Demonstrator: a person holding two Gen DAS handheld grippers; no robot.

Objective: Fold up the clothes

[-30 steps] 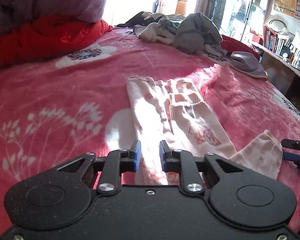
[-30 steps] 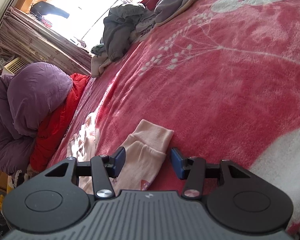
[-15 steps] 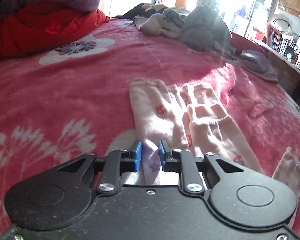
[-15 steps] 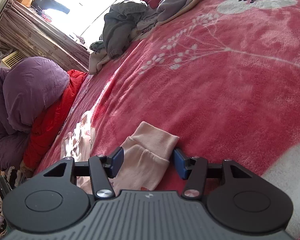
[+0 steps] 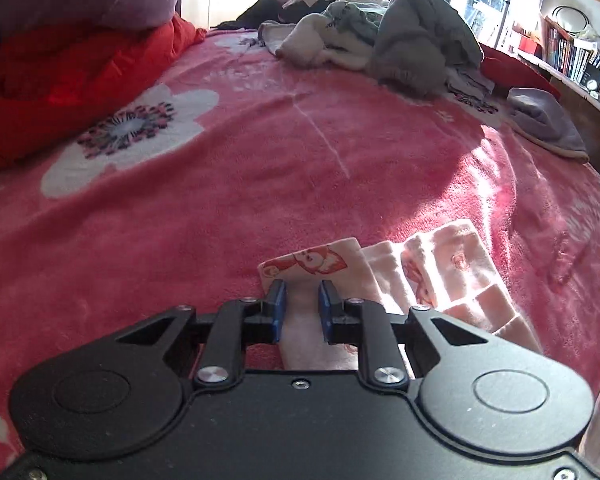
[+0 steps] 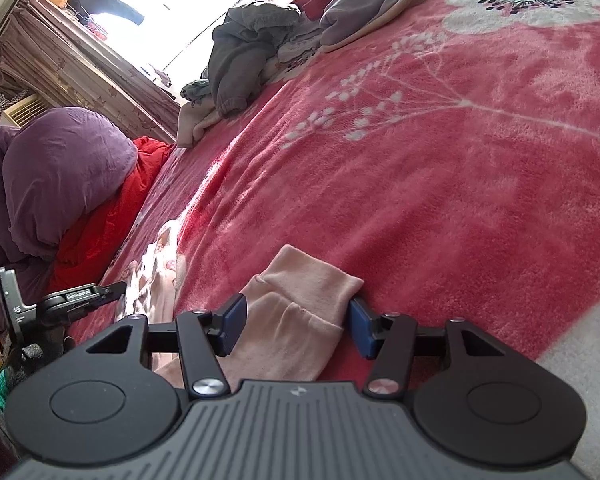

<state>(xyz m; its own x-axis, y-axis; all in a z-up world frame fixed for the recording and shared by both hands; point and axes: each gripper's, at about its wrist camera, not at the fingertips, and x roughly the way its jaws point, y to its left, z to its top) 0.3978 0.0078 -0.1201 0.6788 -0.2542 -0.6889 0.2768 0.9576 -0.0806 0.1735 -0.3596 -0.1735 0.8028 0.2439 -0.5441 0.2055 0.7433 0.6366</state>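
A small pale pink garment [image 5: 440, 276] with cartoon prints lies on the red floral blanket [image 5: 260, 168]. My left gripper [image 5: 302, 300] is low over its near left part, jaws narrowly apart with pink cloth between them; whether they pinch it is unclear. In the right wrist view, a pink cuffed end of the garment [image 6: 300, 312] lies between the wide-open jaws of my right gripper [image 6: 296, 320]. The left gripper also shows there at far left [image 6: 80, 296].
A pile of grey and white clothes [image 5: 380, 36] sits at the far side of the bed. A grey cap-like item [image 5: 548, 120] lies at the right edge. Red and purple quilts [image 5: 68, 56] are bunched at left. Bookshelves [image 5: 580, 56] stand right.
My left gripper has moved forward along the garment toward its far end, so less cloth shows ahead of it. My right gripper stays around the cuff, still open.
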